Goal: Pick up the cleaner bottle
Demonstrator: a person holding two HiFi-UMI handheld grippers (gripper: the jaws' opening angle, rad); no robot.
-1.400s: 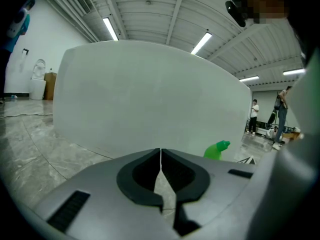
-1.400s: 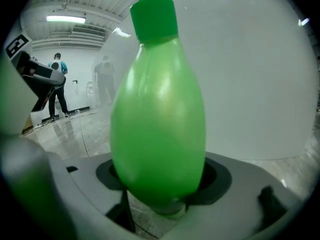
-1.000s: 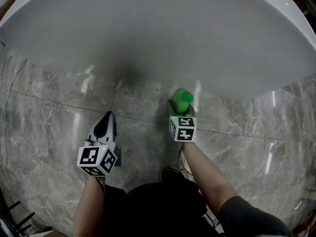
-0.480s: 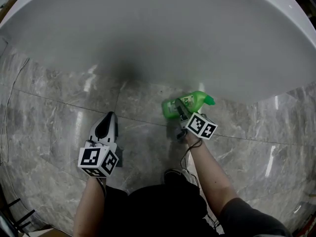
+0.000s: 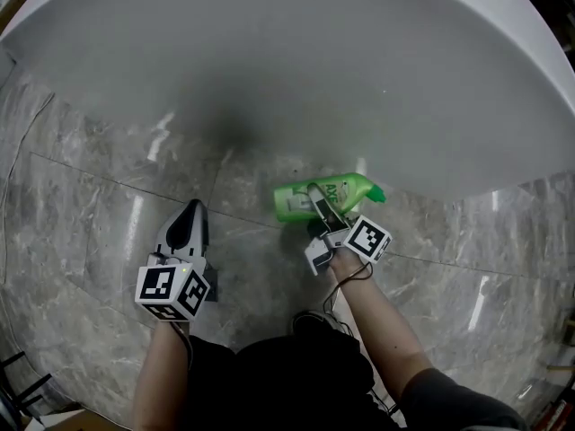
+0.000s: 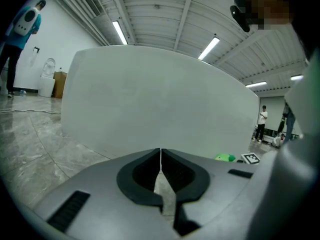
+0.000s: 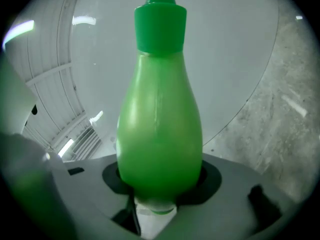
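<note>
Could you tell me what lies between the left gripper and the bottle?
Just bare stone floor between the left gripper and the bottle, as the head view shows.

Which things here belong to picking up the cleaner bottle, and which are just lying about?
In the job:
- green cleaner bottle
- right gripper, shut on the bottle's lower body

Just about:
- left gripper, shut with nothing in it
- big white curved wall
- marble floor
- person standing in the background

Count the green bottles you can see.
1. The green bottle lies sideways in the right gripper's jaws, beside the big white object. Others could be hidden behind that object.
</note>
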